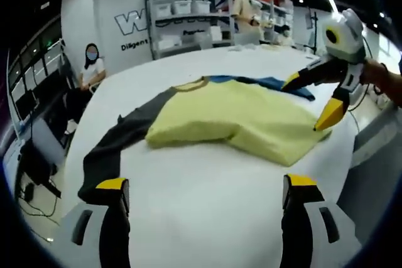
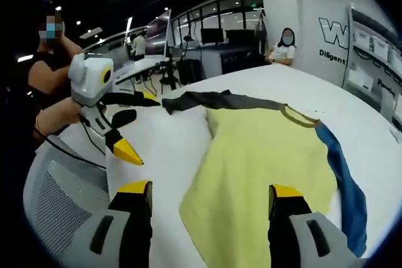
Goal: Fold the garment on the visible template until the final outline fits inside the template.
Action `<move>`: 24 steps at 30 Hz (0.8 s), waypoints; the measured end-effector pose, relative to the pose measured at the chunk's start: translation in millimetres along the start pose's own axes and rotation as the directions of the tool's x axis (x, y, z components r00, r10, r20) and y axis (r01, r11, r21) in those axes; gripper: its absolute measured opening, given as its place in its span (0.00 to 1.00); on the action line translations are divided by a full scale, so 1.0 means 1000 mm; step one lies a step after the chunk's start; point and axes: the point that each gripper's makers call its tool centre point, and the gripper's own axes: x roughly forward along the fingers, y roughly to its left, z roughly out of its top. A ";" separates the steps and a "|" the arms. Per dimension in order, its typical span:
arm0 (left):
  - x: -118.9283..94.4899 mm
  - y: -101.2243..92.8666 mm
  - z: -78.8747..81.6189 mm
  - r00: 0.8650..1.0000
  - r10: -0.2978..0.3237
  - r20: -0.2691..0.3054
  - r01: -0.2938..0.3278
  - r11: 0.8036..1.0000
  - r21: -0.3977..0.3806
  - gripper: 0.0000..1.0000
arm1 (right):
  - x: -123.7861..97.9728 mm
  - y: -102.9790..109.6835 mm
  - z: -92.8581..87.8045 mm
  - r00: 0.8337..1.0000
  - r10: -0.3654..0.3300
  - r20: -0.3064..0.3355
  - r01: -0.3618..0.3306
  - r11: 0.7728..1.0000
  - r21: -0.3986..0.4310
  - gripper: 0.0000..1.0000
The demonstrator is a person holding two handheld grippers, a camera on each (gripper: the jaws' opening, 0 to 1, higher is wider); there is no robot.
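You are partway through folding the shirt (image 1: 239, 123) lying on the white counter (image 1: 207, 211). Your left hand-held gripper (image 1: 207, 196) is hanging wide open, holding nothing, near the dark sleeve (image 1: 116, 139) stretching left. Your right hand-held gripper (image 2: 207, 202) is open and empty too, over the yellow body. Next, I think, you should fold that sleeve in. The blue sleeve (image 2: 345, 180) is peeking out on the right.

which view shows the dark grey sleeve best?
Left gripper view: the dark grey fabric sleeve runs nearly full length toward the table's near edge. Right gripper view shows the sleeve far off, foreshortened, beside the left gripper.
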 end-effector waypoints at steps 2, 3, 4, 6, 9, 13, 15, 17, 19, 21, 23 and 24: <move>0.001 -0.001 -0.002 1.000 0.007 -0.012 -0.007 1.000 0.015 0.99 | 0.008 0.002 0.001 1.000 0.009 0.002 -0.009 1.000 -0.003 0.65; 0.001 -0.001 -0.003 1.000 0.007 -0.016 -0.007 1.000 0.022 0.99 | 0.013 0.003 0.000 1.000 0.013 -0.009 -0.013 1.000 0.000 0.65; 0.001 -0.002 -0.003 1.000 0.006 -0.019 -0.005 1.000 0.027 0.99 | 0.016 0.004 0.000 1.000 0.015 -0.014 -0.015 1.000 -0.006 0.64; 0.001 -0.003 -0.003 1.000 0.002 -0.019 -0.001 1.000 0.030 0.99 | 0.023 0.006 0.000 1.000 0.020 -0.021 -0.020 0.999 -0.027 0.63; 0.004 -0.006 -0.005 1.000 -0.017 -0.023 0.017 1.000 0.010 0.98 | 0.031 0.008 0.000 0.999 0.028 -0.025 -0.029 0.999 -0.039 0.56; 0.004 -0.005 -0.007 0.999 -0.017 -0.029 0.018 1.000 0.010 0.98 | 0.045 0.008 0.000 0.999 0.023 -0.036 -0.025 0.997 -0.070 0.49; 0.004 -0.006 -0.008 0.999 -0.020 -0.029 0.020 1.000 0.000 0.98 | 0.053 0.008 0.000 0.999 0.025 -0.041 -0.028 0.996 -0.081 0.47; 0.004 -0.006 -0.009 0.999 -0.021 -0.031 0.021 1.000 -0.004 0.98 | 0.060 0.006 -0.001 0.999 0.018 -0.048 -0.023 0.995 -0.095 0.43; 0.004 -0.006 -0.011 0.999 -0.019 -0.038 0.019 1.000 -0.007 0.98 | 0.065 0.006 -0.001 0.998 0.014 -0.054 -0.019 0.995 -0.101 0.39; 0.004 -0.006 -0.013 0.999 -0.018 -0.042 0.018 1.000 -0.008 0.98 | 0.070 0.005 0.000 0.998 0.013 -0.056 -0.019 0.994 -0.104 0.37; 0.005 -0.007 -0.014 0.999 -0.025 -0.044 0.024 1.000 -0.009 0.97 | 0.074 0.004 0.000 0.998 0.008 -0.065 -0.015 0.994 -0.110 0.34; 0.005 -0.008 -0.015 0.999 -0.028 -0.047 0.027 1.000 -0.008 0.97 | 0.075 0.003 0.001 0.998 0.002 -0.067 -0.010 0.993 -0.117 0.32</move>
